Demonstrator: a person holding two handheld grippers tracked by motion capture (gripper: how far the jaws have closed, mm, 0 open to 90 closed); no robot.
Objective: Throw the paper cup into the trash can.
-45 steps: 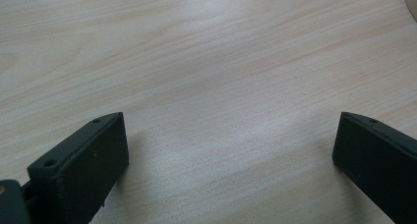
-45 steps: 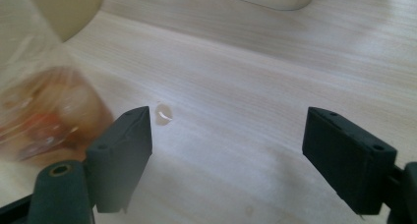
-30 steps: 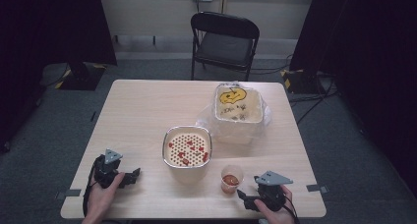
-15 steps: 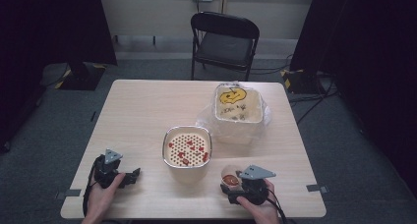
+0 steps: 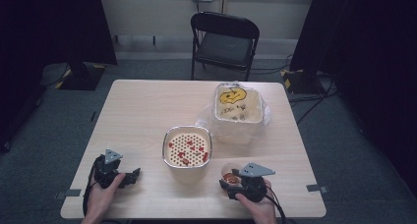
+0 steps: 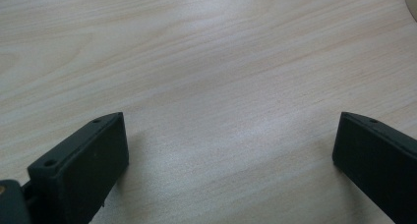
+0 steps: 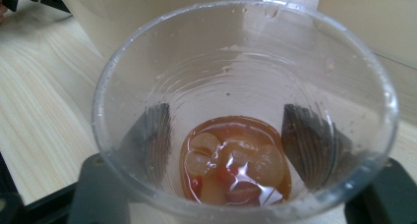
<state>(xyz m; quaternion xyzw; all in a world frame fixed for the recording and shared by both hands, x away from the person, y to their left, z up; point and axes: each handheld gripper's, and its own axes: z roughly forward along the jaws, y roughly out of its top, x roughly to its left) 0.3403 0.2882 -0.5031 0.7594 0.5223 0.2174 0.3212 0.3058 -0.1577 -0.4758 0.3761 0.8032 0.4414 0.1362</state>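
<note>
A clear plastic cup (image 5: pixel 230 172) stands near the table's front edge, right of centre. It holds a little orange-brown liquid with pale and red pieces (image 7: pixel 235 165). My right gripper (image 5: pixel 229 179) has just been closing its jaws with the cup between them. In the right gripper view the cup (image 7: pixel 244 86) sits between the two black pads (image 7: pixel 156 133), which press on its walls from both sides. My left gripper (image 5: pixel 132 176) rests on the table at the front left. Its jaws (image 6: pixel 228 150) stand wide apart over bare wood with nothing between them.
A white perforated bowl (image 5: pixel 187 129) with red pieces stands at the table's middle, just left of the cup. Behind it to the right is a white tub (image 5: pixel 238 117) in a clear bag, with a yellow smiley. A black folding chair (image 5: pixel 224 37) stands beyond the table (image 5: pixel 142 106).
My right gripper has moved left up to the cup and its jaws have come in around it. The left gripper has stayed where it was.
</note>
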